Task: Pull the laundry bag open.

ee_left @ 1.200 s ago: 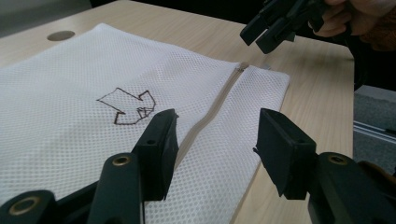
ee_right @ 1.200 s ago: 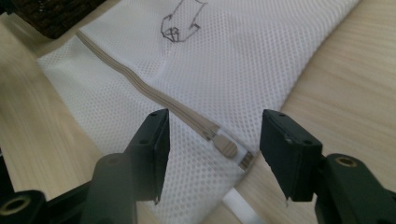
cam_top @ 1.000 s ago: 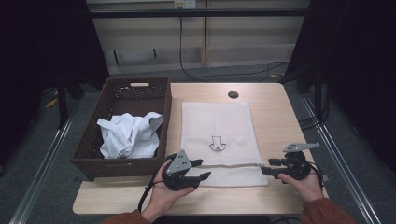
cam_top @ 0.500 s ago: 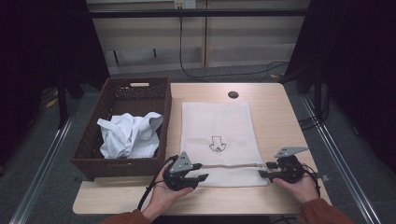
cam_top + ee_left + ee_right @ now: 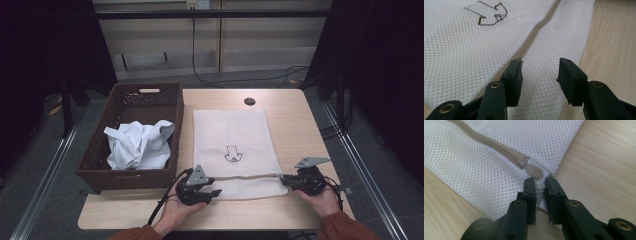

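A white mesh bag with a drawn arrow lies flat on the wooden table. A beige zipper crosses the bag near its front edge. My left gripper is at the bag's front left. Its jaws have just closed a little and stand open, straddling the mesh strip beside the zipper. My right gripper is at the bag's front right edge. Its jaws have just been closing, and they now pinch the mesh edge just below the zipper pull.
A dark wicker basket stands left of the bag and holds crumpled white cloth. A round hole sits in the table beyond the bag. Bare wood lies right of the bag and along the front edge.
My right gripper has edged left onto the bag's edge and its jaws have narrowed on the mesh. My left gripper has sunk slightly toward the bag.
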{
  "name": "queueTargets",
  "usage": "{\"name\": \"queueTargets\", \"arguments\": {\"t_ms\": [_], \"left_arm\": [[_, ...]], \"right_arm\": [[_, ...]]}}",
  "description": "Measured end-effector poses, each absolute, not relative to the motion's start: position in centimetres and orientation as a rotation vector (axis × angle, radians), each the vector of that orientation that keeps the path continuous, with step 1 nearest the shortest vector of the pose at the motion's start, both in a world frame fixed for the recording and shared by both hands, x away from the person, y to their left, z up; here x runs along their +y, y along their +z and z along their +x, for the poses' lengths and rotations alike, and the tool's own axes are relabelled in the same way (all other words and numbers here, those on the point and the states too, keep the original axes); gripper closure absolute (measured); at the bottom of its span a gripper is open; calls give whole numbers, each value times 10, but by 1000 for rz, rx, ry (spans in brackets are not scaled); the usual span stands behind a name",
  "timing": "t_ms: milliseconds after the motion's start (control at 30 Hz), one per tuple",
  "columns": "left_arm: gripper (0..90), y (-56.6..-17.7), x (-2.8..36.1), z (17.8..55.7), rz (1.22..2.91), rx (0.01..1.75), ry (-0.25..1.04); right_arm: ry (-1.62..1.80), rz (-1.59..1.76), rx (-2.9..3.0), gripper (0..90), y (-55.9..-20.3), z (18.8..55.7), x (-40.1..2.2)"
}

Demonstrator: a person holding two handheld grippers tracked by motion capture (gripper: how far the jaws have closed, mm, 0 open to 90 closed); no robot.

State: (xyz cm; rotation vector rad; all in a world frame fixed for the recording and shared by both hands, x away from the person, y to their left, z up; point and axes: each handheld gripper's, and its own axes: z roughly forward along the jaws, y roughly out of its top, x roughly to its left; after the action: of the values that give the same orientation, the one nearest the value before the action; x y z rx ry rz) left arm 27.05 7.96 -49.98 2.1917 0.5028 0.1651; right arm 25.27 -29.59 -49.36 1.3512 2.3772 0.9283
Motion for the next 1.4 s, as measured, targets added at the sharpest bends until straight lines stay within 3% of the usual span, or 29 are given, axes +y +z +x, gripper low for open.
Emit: {"name": "queueTargets", "arguments": {"t_ms": [333, 1400], "left_arm": [[549, -506, 76, 270, 2226, 493, 157], [558, -504, 72, 273, 2243, 510, 152]], "right_arm": [[985, 1408, 2355, 877, -492, 256, -299], [1366, 1283, 2186, 888, -428, 254, -297]]}}
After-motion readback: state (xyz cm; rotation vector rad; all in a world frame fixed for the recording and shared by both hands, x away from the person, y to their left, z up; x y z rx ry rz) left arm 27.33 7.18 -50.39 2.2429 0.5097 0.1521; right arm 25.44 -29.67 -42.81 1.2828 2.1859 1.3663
